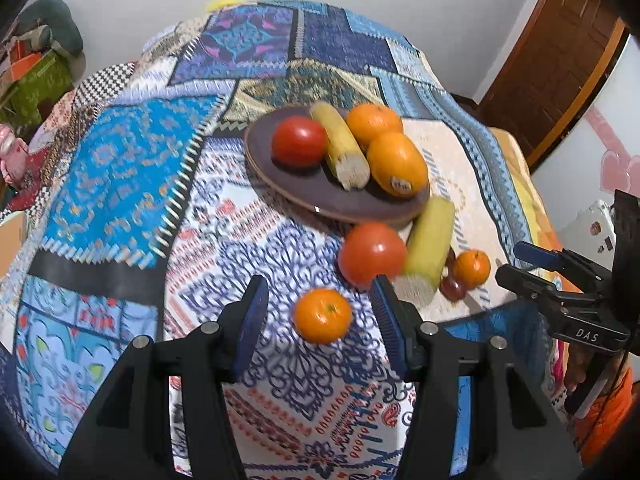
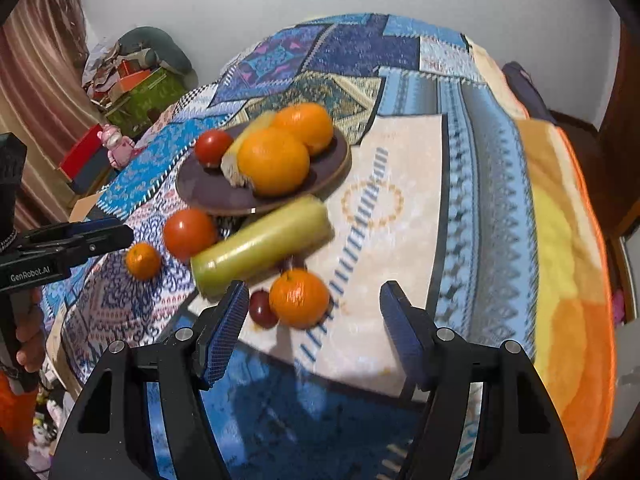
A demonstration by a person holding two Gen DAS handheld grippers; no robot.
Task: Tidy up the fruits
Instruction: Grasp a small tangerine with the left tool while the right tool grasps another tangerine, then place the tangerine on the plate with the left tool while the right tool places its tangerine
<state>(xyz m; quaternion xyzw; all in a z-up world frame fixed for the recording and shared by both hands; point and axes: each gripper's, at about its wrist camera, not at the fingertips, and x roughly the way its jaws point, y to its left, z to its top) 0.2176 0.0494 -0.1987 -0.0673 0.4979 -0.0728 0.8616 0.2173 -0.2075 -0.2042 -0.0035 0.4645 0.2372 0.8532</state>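
Observation:
A dark round plate holds a tomato, a yellow corn cob and two oranges. Loose on the cloth lie a tomato, a pale green corn cob, two small oranges and dark red grapes. My left gripper is open above one small orange. My right gripper is open above the other small orange.
The table wears a patchwork cloth with a yellow-orange blanket at its right edge. A green box with clutter and a pink toy stand past the left side. A wooden door is at the right.

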